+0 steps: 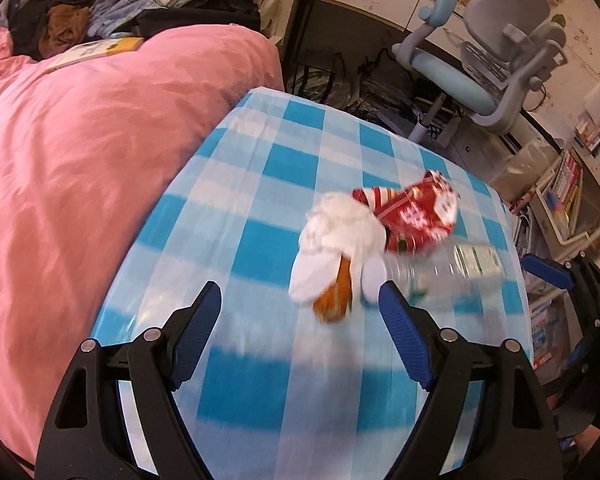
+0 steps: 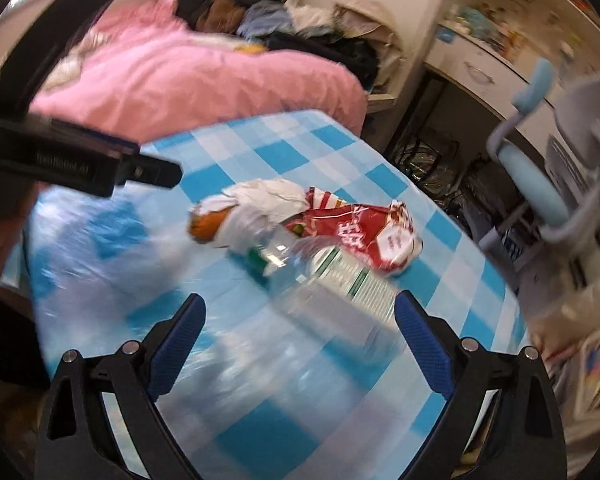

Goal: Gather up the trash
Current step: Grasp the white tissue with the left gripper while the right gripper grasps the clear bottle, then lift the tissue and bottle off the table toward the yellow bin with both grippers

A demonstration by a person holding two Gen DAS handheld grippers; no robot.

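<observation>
On the blue-checked table (image 1: pixel 260 208) lies a heap of trash: a crumpled white tissue (image 1: pixel 336 232) over an orange peel (image 1: pixel 334 300), a red snack wrapper (image 1: pixel 416 216) and a clear plastic bottle (image 1: pixel 456 268) lying flat. My left gripper (image 1: pixel 300 296) is open and empty, just short of the tissue and peel. In the right wrist view the tissue (image 2: pixel 268 200), peel (image 2: pixel 210 224), wrapper (image 2: pixel 360 236) and bottle (image 2: pixel 332 284) show again. My right gripper (image 2: pixel 300 308) is open, with the bottle's body between its fingertips. The left gripper (image 2: pixel 80 164) shows at the left edge.
A pink quilt (image 1: pixel 92 168) covers the bed left of the table, with piled clothes (image 1: pixel 100 12) behind. A grey and blue desk chair (image 1: pixel 496 68) stands beyond the table's far right. Bookshelves (image 1: pixel 572 184) stand at the right. The right gripper (image 1: pixel 564 276) shows past the table's right edge.
</observation>
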